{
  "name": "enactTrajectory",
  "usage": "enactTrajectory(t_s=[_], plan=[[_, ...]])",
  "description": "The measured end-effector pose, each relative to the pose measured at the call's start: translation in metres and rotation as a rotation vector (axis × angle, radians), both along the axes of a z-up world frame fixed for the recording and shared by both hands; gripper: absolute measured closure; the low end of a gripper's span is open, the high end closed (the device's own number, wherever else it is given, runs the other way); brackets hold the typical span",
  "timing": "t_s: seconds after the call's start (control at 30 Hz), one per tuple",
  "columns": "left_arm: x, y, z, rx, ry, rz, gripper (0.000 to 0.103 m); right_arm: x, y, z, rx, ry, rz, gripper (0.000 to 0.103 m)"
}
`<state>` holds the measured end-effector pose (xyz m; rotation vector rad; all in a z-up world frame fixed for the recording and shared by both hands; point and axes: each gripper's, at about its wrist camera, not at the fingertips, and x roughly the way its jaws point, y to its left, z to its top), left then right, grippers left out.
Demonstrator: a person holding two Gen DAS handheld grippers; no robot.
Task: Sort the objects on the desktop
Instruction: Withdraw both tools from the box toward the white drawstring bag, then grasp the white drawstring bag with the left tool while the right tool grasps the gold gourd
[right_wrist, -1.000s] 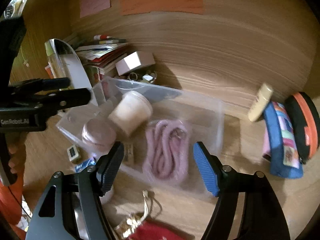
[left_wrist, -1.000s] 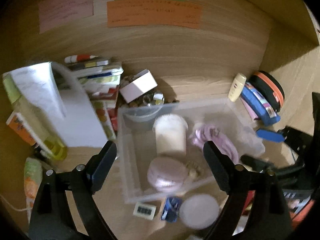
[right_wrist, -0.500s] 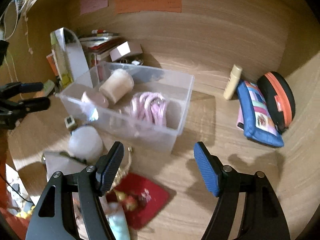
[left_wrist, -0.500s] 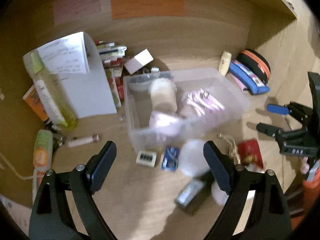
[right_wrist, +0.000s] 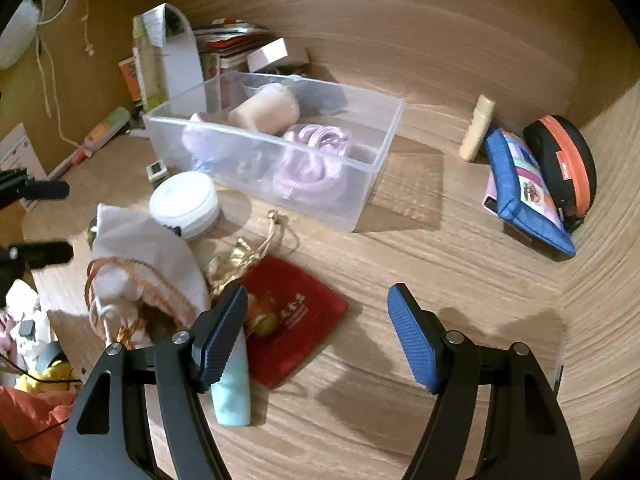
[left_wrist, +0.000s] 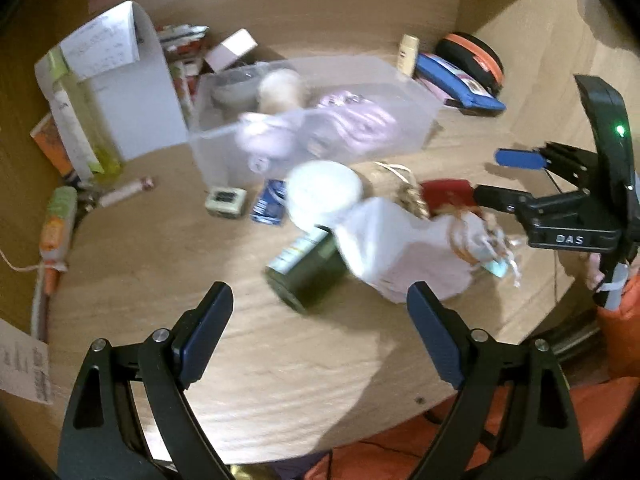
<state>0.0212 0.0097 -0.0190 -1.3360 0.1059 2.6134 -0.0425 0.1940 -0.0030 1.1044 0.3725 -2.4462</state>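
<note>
Tongs on both sides stand spread and empty: left gripper (left_wrist: pixel 320 320), right gripper (right_wrist: pixel 316 320). Clear bin (right_wrist: pixel 372 168) holds a pink cord (right_wrist: pixel 312 160); a red pouch (right_wrist: pixel 296 320) lies just in front of the bin, a white jar (right_wrist: pixel 184 204) beside it.

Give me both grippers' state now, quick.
Left gripper: open, holding nothing, above the desk near the dark jar.
Right gripper: open, holding nothing, over the red pouch.

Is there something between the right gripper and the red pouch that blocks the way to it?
Nothing visible blocks it. The red pouch lies flat on the desk, just ahead of the open, empty right gripper. A pale blue tube lies beside the pouch's edge.
</note>
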Motion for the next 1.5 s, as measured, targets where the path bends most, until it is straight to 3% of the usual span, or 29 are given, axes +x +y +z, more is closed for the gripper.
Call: enactTrajectory(t_s=[0.3,0.5,0.73,0.8,0.87,1.0,1.1,1.17,1.5], plan=[[0.001,0.045,-0.024,0.040,-0.050,-0.082,0.014,0.001,0.001,-0.009,-0.030,-0.026,0.036,0.035],[-0.014,0.051,-0.041,0.099,-0.100,-0.059,0.014,-0.006,-0.003,-0.019,-0.042,-0.079,0.083,0.056],[-0.028,0.052,-0.046,0.136,-0.101,-0.025,0.013,-0.015,-0.010,-0.027,-0.041,-0.119,0.127,0.058],[-0.031,0.053,-0.046,0.140,-0.098,-0.022,0.013,-0.014,-0.013,-0.028,-0.034,-0.116,0.139,0.063],[-0.033,0.055,-0.047,0.142,-0.095,-0.024,0.013,-0.014,-0.017,-0.033,-0.012,-0.128,0.150,0.078],[-0.037,0.061,-0.047,0.133,-0.069,-0.016,0.013,-0.010,-0.024,-0.034,0.015,-0.109,0.172,0.086],[-0.036,0.060,-0.044,0.134,-0.043,-0.016,0.022,-0.009,-0.025,-0.032,0.039,-0.082,0.157,0.085],[-0.034,0.058,-0.038,0.136,-0.025,-0.017,0.038,-0.009,-0.022,-0.029,0.029,-0.078,0.146,0.085],[-0.023,0.055,-0.009,0.159,0.062,-0.029,0.039,-0.012,-0.002,0.015,-0.066,0.012,0.059,0.085]])
